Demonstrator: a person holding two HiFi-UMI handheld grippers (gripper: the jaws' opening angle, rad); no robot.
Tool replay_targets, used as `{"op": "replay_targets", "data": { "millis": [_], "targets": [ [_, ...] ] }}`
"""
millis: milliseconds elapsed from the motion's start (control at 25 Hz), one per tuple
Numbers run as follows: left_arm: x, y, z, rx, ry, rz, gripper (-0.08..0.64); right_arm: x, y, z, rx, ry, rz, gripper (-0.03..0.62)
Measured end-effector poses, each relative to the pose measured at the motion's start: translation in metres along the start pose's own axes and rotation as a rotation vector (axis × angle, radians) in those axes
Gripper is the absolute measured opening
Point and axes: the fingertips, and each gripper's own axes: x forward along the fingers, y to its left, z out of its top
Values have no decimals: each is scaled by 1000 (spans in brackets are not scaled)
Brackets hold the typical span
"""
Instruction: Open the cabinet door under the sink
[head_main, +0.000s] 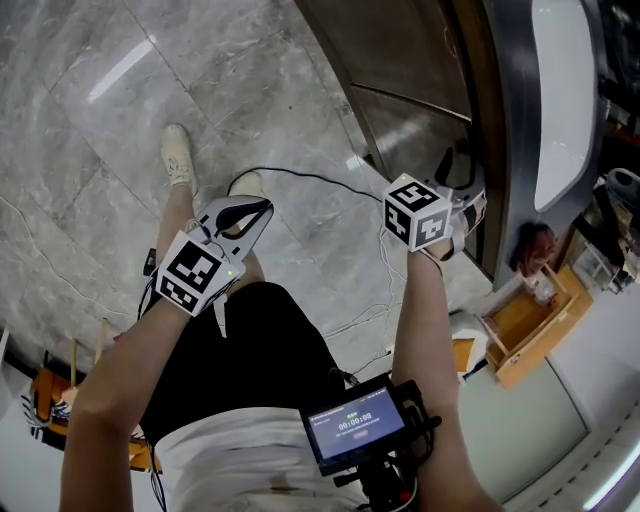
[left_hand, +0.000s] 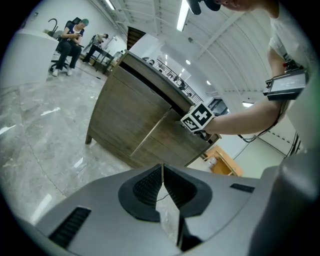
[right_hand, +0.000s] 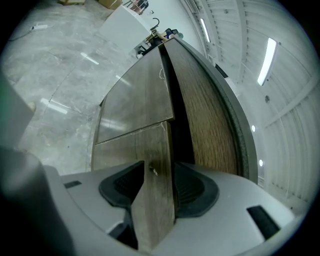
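The wood cabinet (head_main: 410, 120) stands under a grey counter with a white sink (head_main: 562, 95). My right gripper (head_main: 468, 208) is at the top edge of the near cabinet door (right_hand: 150, 145), which stands slightly away from the cabinet body. In the right gripper view the door's edge fills the gap of the right gripper (right_hand: 159, 174), and both dark pads (right_hand: 125, 185) press on it. My left gripper (head_main: 262, 207) hangs over the floor, well left of the cabinet. Its jaws meet at the tips with nothing between them (left_hand: 162, 172).
An open wooden box (head_main: 530, 325) lies on the floor to the right of the cabinet. A black cable (head_main: 320, 180) runs across the marble floor by the person's feet (head_main: 178, 155). A small screen (head_main: 355, 425) hangs at the person's waist. People sit far off (left_hand: 70, 42).
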Motion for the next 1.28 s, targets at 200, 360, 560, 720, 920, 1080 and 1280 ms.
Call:
{"op": "replay_targets", "data": {
  "millis": [200, 360, 560, 720, 920, 1080, 1280],
  "targets": [
    [-3, 0, -2, 6, 15, -5, 21, -6, -2, -1, -29, -11, 46, 158],
    [-4, -1, -5, 14, 18, -4, 21, -9, -2, 1, -35, -20, 95, 123],
    [-4, -6, -6, 21, 23, -9, 21, -13, -2, -1, -37, -13, 169, 109],
    [-6, -9, -8, 27, 24, -10, 21, -19, -1, -1, -55, -13, 229, 107],
    [-7, -15, -8, 50, 24, -12, 21, -34, 6, 2, -96, -26, 347, 98],
    [-8, -16, -7, 64, 25, -7, 21, -48, 16, 1, -144, -36, 423, 91],
    [-9, -17, -1, 90, 15, -5, 21, -56, 22, 0, -172, -51, 461, 87]
  ]
}}
